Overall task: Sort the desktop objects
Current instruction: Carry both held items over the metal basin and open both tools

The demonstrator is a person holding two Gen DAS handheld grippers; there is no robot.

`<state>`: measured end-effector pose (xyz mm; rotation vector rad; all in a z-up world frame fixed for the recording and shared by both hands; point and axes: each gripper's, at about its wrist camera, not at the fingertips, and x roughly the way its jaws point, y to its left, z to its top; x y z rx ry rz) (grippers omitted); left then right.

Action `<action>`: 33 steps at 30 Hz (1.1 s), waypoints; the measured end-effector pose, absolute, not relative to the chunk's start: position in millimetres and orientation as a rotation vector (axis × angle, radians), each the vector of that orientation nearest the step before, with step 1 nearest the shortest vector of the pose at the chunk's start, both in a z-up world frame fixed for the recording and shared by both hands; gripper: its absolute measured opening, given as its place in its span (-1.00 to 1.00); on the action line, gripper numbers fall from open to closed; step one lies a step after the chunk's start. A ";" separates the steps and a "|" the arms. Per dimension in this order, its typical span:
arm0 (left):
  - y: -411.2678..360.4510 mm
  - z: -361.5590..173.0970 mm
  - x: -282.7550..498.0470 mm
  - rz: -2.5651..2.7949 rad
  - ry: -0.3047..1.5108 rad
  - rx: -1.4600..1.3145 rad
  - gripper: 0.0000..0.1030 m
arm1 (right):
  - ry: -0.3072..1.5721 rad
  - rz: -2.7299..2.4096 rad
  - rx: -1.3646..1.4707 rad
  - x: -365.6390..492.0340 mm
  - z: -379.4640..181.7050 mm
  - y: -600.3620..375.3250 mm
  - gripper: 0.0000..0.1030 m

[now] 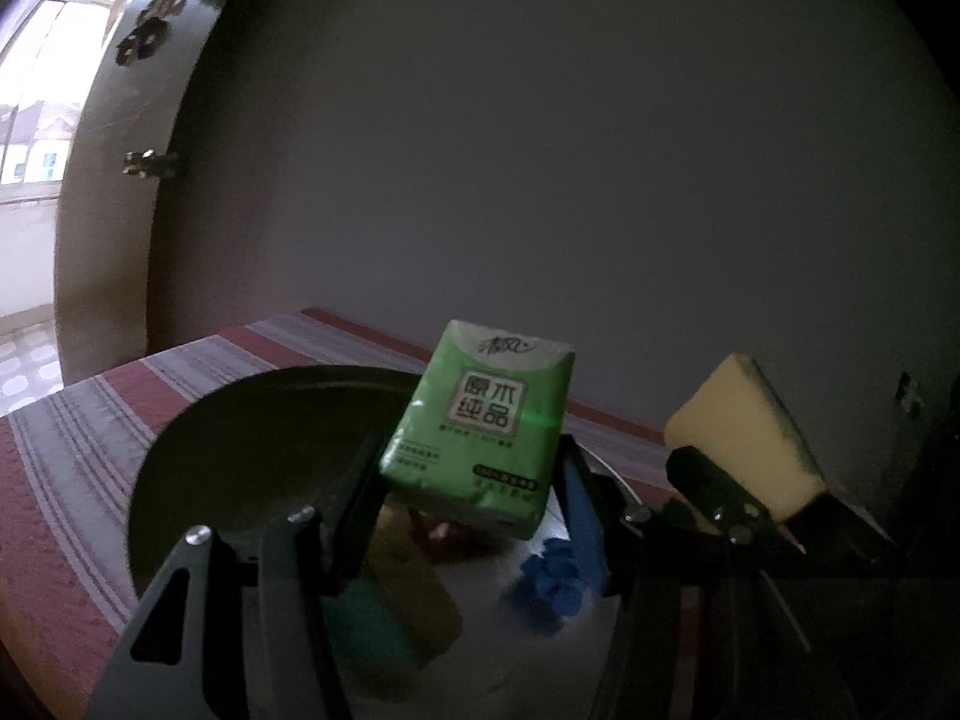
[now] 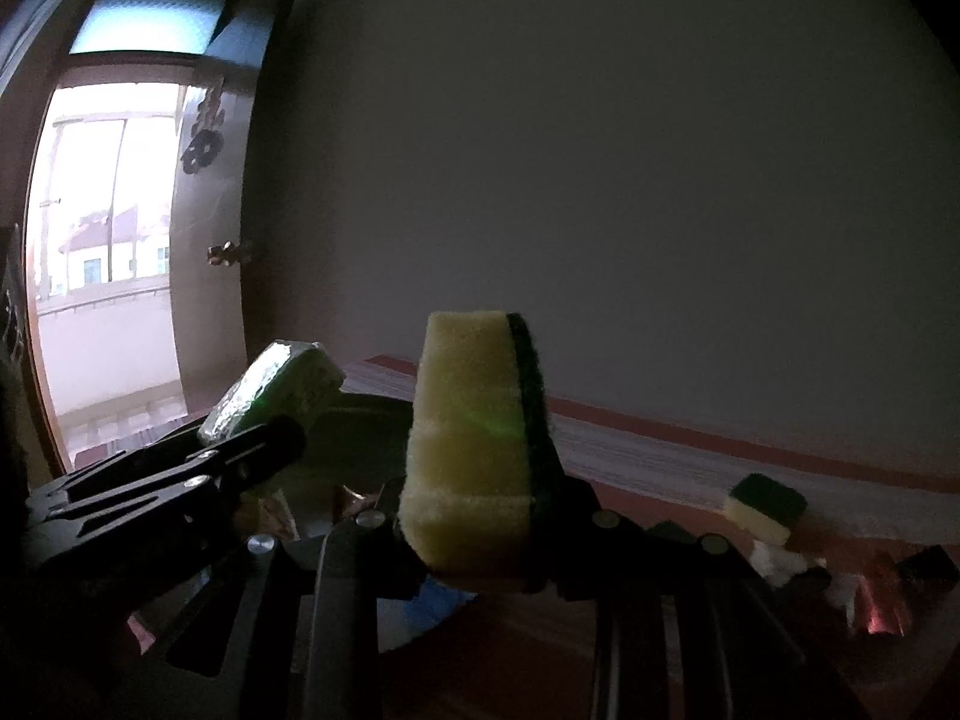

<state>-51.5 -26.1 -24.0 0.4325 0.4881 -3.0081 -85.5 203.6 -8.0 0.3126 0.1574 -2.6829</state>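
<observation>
Holding both loads over the bowl (image 1: 180,450): left gripper (image 1: 468,468) clenched on the tissue pack (image 1: 480,420), right gripper (image 2: 474,516) clenched on the sponge (image 2: 468,438). Both items raised clear of the surface (image 1: 66,450), which carries a striped red and grey cloth.

Tissue pack: green, tilted, gripped near its lower end between the two fingers, hanging above the bowl's inside. Sponge: yellow with a dark green scouring face, standing upright in the right gripper, seen from the left wrist at the bowl's right rim.

Bowl contents, dim and partly hidden behind the gripper: another sponge-like block (image 1: 408,594), something blue and crumpled (image 1: 552,582), a reddish wrapper, not identifiable. Bowl looks part-filled; sorting appears well underway.

Loose on the cloth at far right in the right wrist view: a second sponge (image 2: 762,507), white scraps and a shiny red wrapper (image 2: 879,606).

Judgement on the step: release is next, one item at a time. The grippers sit close beside each other, so lower the left first and keep the right still to avoid knocking linkages. Bring the pack down low before opening; it is light and tilted, and could slide off the pile and over the rim. Aim for the bare left half of the bowl. The sponge should bounce little but may roll on its edge, so lay it flat.
</observation>
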 end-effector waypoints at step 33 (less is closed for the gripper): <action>-36.3 -25.7 -39.4 -2.668 0.488 0.374 0.99 | 0.199 -2.650 0.332 -98.0 -8.4 164.6 0.58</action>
